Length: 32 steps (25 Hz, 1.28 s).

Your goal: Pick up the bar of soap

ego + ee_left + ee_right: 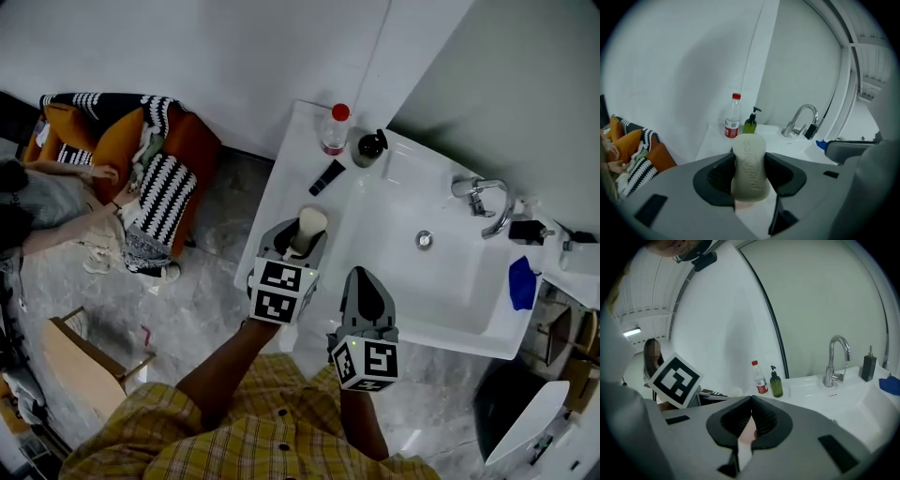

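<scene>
Your left gripper point(298, 242) is clamped on the bar of soap point(750, 161) above the counter's point(291, 169) edge (right gripper point(750, 420) pinched together, empty), so the grasp looks made; next, lift steadily.

A white sink counter point(281, 187) spans the upper right. On its upper-left ledge stand a red-capped bottle point(335, 131) and a dark pump bottle point(368, 147), with a black tube point(327, 176) lying near them.

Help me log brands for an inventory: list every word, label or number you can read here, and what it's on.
"Safeguard": embossed on the bar of soap held in the left gripper.
Red label on the red-capped bottle: print too small to read.
Green pump bottle: no readable text.
Small tag on the sink: too blurred to read.
</scene>
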### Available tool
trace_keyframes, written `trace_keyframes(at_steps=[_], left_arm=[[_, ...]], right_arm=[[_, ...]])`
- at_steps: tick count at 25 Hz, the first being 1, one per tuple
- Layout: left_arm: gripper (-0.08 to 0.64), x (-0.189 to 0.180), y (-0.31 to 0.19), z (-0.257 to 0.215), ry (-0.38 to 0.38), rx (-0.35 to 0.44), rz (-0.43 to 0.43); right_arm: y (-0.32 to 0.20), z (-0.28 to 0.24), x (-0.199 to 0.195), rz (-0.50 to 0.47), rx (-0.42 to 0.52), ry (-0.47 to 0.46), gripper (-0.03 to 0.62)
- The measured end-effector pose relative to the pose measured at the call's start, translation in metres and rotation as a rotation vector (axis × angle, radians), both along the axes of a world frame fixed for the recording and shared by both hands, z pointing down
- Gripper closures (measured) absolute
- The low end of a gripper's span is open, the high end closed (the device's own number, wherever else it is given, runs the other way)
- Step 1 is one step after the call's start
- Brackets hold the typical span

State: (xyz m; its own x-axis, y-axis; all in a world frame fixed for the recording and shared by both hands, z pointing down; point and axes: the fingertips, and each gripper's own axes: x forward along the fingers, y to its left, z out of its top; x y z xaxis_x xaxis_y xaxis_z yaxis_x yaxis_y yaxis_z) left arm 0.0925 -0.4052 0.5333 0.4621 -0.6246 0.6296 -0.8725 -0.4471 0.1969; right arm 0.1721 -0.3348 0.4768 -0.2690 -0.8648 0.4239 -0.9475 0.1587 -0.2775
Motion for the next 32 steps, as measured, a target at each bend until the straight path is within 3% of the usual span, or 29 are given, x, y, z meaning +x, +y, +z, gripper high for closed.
trace_keyframes(at_steps=[12,20,23,26,32], left_arm=[[0.359,-0.005,0.025,-0.149,0.130,0.376,0.021],[0.359,-0.020,0.031,-0.206,0.158,0.556,0.007],[0.359,-0.021,0.030,-0.226,0.176,0.657,0.012],[0.359,-0.023,0.029,-0.234,0.193,0.685,0.008],[0.359,-0.025,0.027,-0.225,0.174,0.623,0.019]], right_arm=[[-0.013,-0.065,-0.015,-0.045,0.140,0.055,0.571],[-0.026,-0.113,-0.028,-0.059,0.264,0.076,0.571],[-0.029,-0.128,-0.031,-0.063,0.299,0.081,0.571],[-0.033,-0.142,-0.034,-0.062,0.335,0.100,0.571],[-0.035,-0.155,-0.037,-0.060,0.368,0.109,0.572]])
